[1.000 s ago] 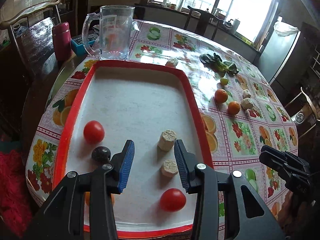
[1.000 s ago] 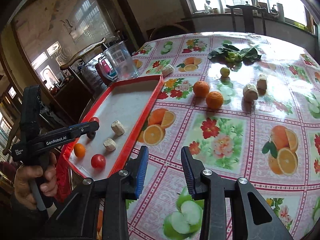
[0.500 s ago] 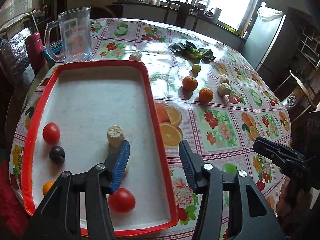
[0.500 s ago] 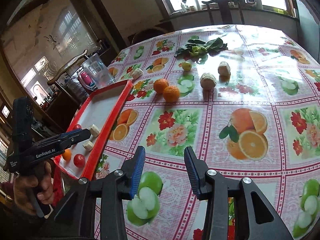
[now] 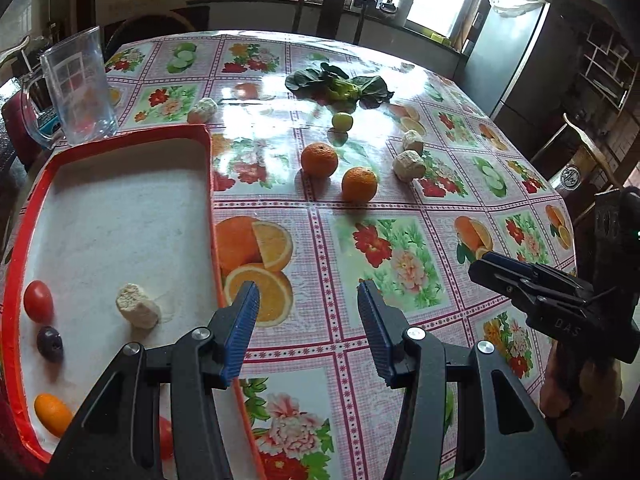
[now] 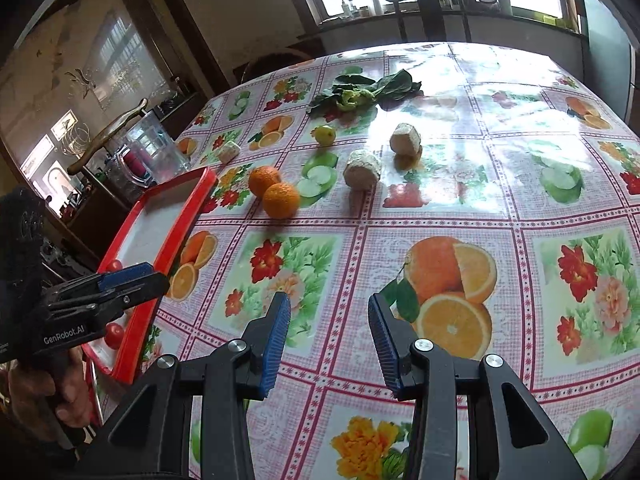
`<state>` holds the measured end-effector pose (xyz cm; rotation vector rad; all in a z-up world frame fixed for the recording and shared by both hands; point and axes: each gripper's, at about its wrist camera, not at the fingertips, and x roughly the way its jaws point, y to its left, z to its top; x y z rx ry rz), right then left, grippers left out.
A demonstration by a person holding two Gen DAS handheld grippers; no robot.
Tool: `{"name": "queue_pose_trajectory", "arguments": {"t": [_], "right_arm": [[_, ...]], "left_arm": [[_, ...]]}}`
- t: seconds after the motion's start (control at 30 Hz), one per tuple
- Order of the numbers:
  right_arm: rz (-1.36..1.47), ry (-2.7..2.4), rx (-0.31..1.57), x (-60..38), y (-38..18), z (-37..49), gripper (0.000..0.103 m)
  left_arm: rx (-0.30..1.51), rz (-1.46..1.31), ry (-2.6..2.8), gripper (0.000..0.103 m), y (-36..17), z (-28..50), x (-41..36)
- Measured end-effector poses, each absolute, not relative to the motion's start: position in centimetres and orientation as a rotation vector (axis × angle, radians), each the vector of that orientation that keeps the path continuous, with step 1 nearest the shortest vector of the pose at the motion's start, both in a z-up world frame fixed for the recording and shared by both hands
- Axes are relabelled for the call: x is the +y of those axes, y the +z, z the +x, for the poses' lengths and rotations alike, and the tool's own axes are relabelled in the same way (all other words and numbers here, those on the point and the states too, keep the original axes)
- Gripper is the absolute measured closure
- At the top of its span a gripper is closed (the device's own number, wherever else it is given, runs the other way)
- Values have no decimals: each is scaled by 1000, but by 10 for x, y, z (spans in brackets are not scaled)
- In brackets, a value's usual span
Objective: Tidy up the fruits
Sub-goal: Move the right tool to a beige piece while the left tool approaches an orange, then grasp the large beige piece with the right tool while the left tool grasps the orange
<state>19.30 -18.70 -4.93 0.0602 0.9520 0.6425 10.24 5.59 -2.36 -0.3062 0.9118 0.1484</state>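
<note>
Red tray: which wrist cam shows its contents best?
Left wrist. The red tray fills the frame's left side, showing a tomato, a dark fruit, a small orange fruit and a pale chunk. The right wrist sees it edge-on, partly behind the left gripper.

White lettering "GenRobot.AI" runs along the side of the black hand-held left tool [image 6: 132, 286] with blue pads, seen at the left edge of the right wrist view, just above the hand [image 6: 44, 396] that grips its handle. Below that word sits a smaller line of white print, too small to read. In the left wrist view, the black body of the right tool [image 5: 490, 270] at the right edge carries faint raised letters that look like "DAS"; the reading is uncertain. A round emblem on a dark object [image 5: 570, 176] beyond the table's far right edge is too blurred to read.
</note>
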Motion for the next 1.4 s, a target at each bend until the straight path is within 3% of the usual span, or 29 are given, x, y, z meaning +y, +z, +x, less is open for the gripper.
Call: {"name": "queue_pose_trajectory", "arguments": {"t": [0.83,0.9,0.93,1.0,1.4], "right_arm": [[90,465,957,-151,-69,354,60],[68,461,939,-146,-71,355,64],[55,461,938,-144,-71,356,71],[45,455,934,-144,-70,354,72],[108,561,874,-169,-32,270,73]], "left_arm": [[940,-290,88,53,-57,226,43],[927,-268,85,57,-57,226,41],[922,-256,87,62,-57,227,40],[918,-259,67,73,-57,227,41],[886,-321,53,73,-40,183,43]]}}
